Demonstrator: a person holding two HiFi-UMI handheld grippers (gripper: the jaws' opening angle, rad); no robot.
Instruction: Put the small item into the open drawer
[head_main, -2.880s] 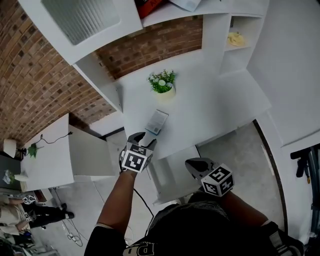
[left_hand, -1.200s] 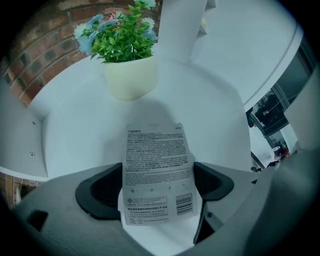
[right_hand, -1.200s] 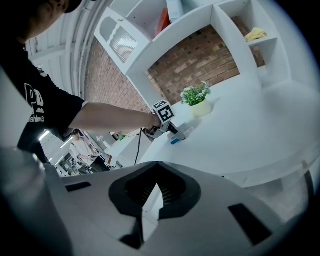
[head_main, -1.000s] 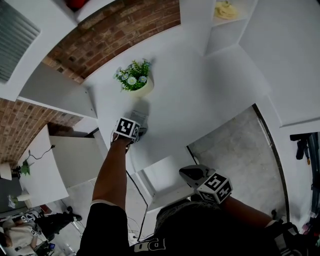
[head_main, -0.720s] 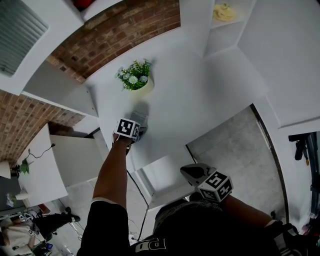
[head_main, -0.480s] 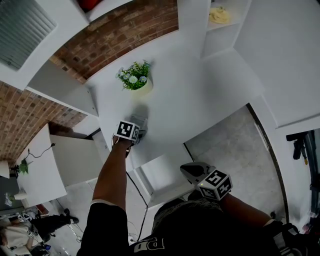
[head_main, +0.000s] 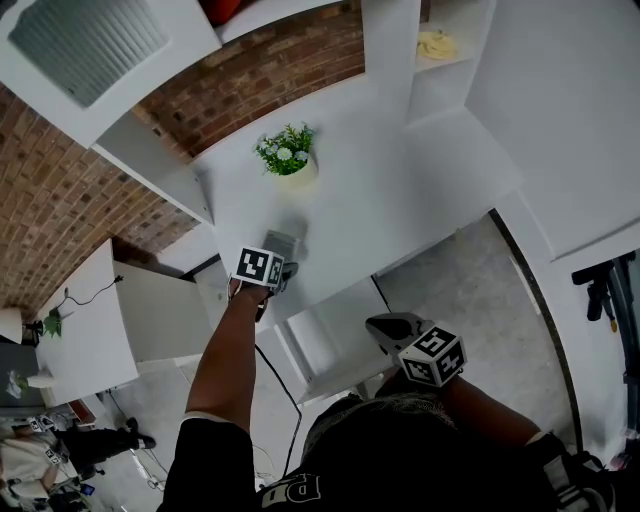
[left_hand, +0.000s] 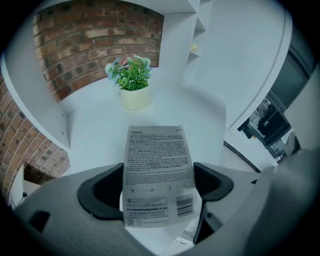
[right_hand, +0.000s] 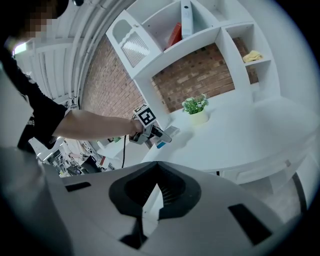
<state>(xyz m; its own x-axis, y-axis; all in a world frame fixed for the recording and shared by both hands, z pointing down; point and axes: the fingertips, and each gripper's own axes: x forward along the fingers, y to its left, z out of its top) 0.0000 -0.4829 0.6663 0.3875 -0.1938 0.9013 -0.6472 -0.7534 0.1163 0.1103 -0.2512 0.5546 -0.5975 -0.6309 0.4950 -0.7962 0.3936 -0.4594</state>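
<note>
The left tongs (left_hand: 159, 186) are squeezing the packet (left_hand: 156, 165) flat between them, over the worktop (head_main: 400, 200) and near the plant (head_main: 289, 155). The right tongs (right_hand: 156, 190) are pinched shut on nothing, down by the open drawer (head_main: 335, 335). The packet is not in the drawer yet. I think the left tongs should be gripping tight, carrying the packet past the worktop's edge, and letting go only over the drawer.

Worktop (head_main: 420, 190), back to front
Potted plant (head_main: 288, 158) near the back edge; packet (left_hand: 157, 170) before it, in the left gripper (left_hand: 157, 189); open drawer (head_main: 335, 345) under the front edge.
</note>
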